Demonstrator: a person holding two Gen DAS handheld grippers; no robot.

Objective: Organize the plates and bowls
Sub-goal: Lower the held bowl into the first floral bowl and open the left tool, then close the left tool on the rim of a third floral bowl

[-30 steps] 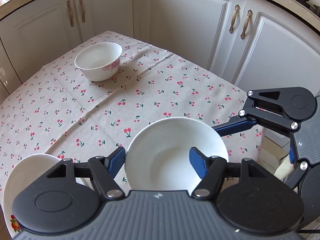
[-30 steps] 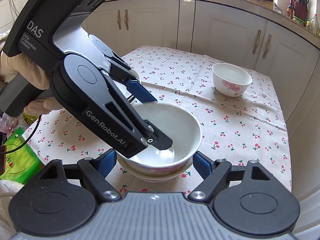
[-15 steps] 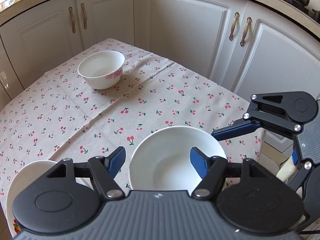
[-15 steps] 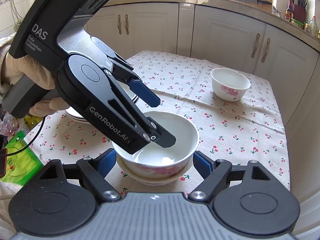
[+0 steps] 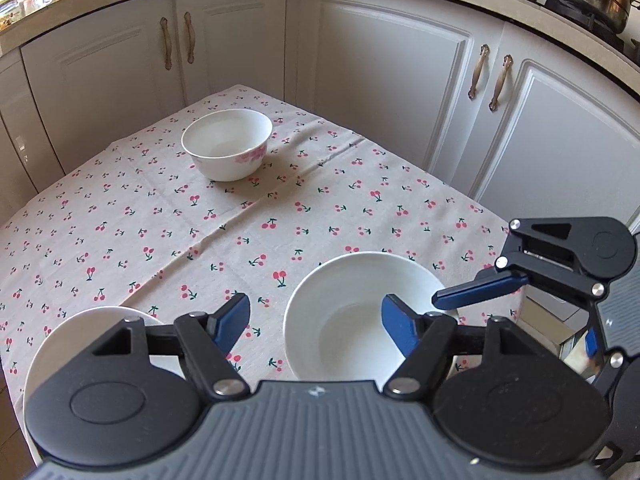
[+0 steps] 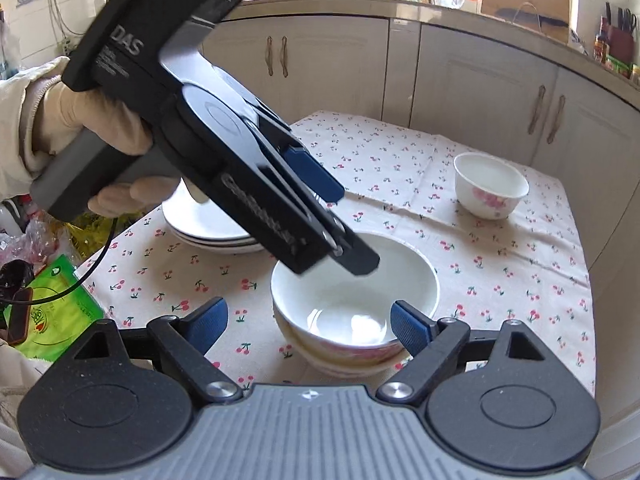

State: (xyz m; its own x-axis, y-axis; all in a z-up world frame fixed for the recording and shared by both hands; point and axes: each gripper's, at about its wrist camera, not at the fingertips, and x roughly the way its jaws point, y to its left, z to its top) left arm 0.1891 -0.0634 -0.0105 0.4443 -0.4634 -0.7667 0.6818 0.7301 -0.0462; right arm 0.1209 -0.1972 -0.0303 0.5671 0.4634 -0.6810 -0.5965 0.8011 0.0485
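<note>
A stack of white bowls with pink flowers [image 6: 354, 304] stands near the table's front edge; it also shows in the left wrist view [image 5: 352, 320]. My left gripper [image 5: 316, 320] is open and empty, raised above the stack's left side. My right gripper [image 6: 308, 320] is open and empty, just in front of the stack. A single small flowered bowl [image 5: 227, 144] stands at the far side of the table; it shows in the right wrist view [image 6: 491, 184] too. A stack of white plates [image 6: 208, 224] lies left of the bowls, partly hidden by the left gripper.
The table has a cherry-print cloth [image 5: 160, 220]. White cabinets [image 5: 384, 80] close in behind and to the right. A green packet [image 6: 52, 312] and clutter lie left of the table. The table's right edge [image 6: 588, 280] drops off near the bowls.
My left gripper has lifted up and back away from the bowl stack, staying open. The right gripper has drawn back a little. The bowls have not moved.
</note>
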